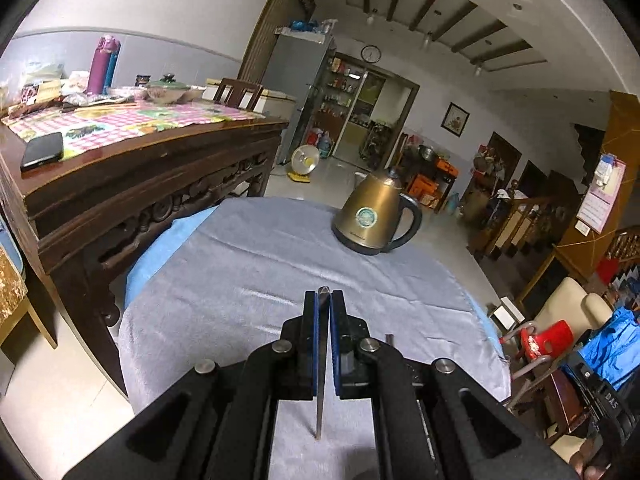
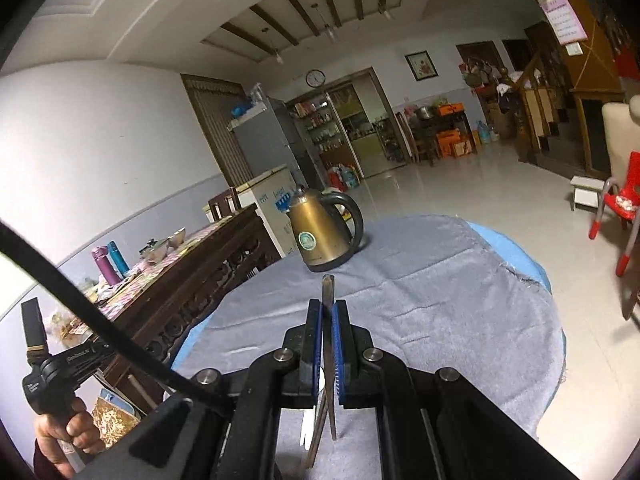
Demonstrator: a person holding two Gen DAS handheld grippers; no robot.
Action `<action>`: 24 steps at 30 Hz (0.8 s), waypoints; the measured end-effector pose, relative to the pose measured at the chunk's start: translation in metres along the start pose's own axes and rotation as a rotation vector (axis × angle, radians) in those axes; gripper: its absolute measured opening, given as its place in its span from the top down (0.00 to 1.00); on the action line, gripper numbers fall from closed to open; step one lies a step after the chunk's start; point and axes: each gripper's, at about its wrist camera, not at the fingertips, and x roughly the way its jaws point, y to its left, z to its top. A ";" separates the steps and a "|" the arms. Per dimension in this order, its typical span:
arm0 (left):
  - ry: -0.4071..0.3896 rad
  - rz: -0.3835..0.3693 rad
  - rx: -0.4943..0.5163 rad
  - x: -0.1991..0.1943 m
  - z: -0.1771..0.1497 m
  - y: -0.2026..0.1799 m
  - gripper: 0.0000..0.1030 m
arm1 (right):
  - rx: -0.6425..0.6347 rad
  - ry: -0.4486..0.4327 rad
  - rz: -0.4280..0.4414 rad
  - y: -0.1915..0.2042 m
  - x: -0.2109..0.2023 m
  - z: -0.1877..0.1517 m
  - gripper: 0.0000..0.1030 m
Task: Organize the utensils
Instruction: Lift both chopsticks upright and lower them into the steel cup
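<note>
Utensil [image 1: 321, 364] pinched edge-on between my left gripper [image 1: 323, 300] pads, centre-bottom of frame, tip poking past fingertips, tail toward camera. My right gripper [image 2: 329, 308] clenched on second utensil [image 2: 329, 340], tip above fingertips; more utensil ends below jaws, unclear which. Kettle [image 1: 374, 216] on grey cloth [image 1: 240, 264], upper centre.

Matt grey cloth [image 1: 248, 264], glossy brass-toned metal kettle [image 1: 370, 216], polished carved wood table [image 1: 152, 168]
</note>
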 end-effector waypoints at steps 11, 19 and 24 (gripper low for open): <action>-0.048 -0.027 0.065 -0.040 0.003 -0.022 0.95 | -0.034 -0.038 0.015 0.011 -0.035 0.004 0.94; -0.095 -0.068 0.100 -0.081 0.013 -0.036 0.95 | -0.091 -0.086 0.042 0.027 -0.067 0.016 0.94; -0.130 -0.110 0.120 -0.110 0.018 -0.045 0.95 | -0.121 -0.102 0.072 0.040 -0.086 0.022 0.94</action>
